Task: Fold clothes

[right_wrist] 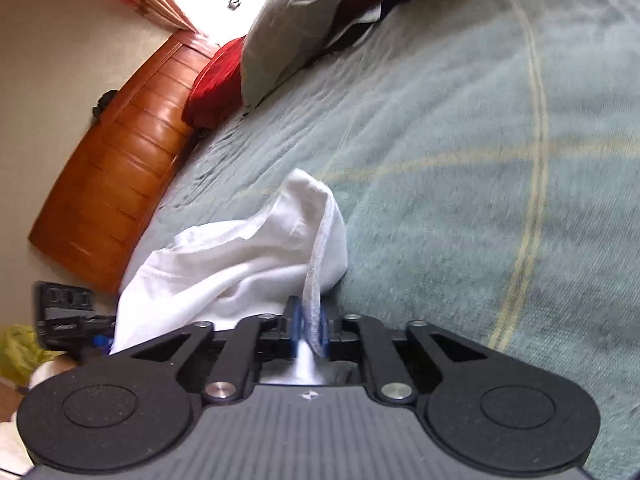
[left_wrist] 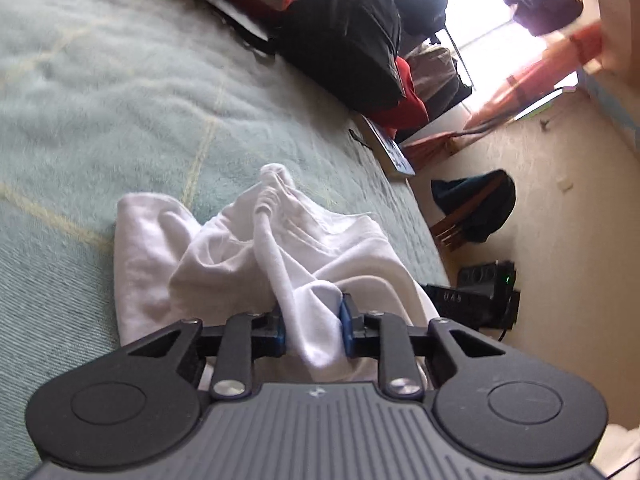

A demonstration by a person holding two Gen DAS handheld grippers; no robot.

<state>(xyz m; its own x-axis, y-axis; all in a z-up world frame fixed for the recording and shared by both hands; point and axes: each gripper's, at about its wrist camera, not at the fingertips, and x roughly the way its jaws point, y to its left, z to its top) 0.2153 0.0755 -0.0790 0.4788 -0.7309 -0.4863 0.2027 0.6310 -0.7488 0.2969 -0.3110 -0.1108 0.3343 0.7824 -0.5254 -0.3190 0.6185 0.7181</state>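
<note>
A crumpled white garment [left_wrist: 224, 252] lies on a pale green bedspread [left_wrist: 100, 92]. In the left wrist view my left gripper [left_wrist: 313, 328] is shut on a thick bunch of its white cloth, the blue pads pressing it from both sides. A rolled hem runs from the grip up to a raised peak. In the right wrist view the same white garment [right_wrist: 240, 252] rises to a point, and my right gripper [right_wrist: 310, 330] is shut on a thin stitched edge that hangs between its blue pads. The other gripper [right_wrist: 68, 320] shows at the lower left of that view.
Black bags [left_wrist: 344, 36] and red cloth [left_wrist: 404, 100] are heaped at the far side of the bed. A grey pillow [right_wrist: 288, 24] and red cushion [right_wrist: 216, 80] lie near a wooden headboard [right_wrist: 116, 156]. A dark cloth [left_wrist: 476, 204] lies on the beige floor beyond the bed's edge.
</note>
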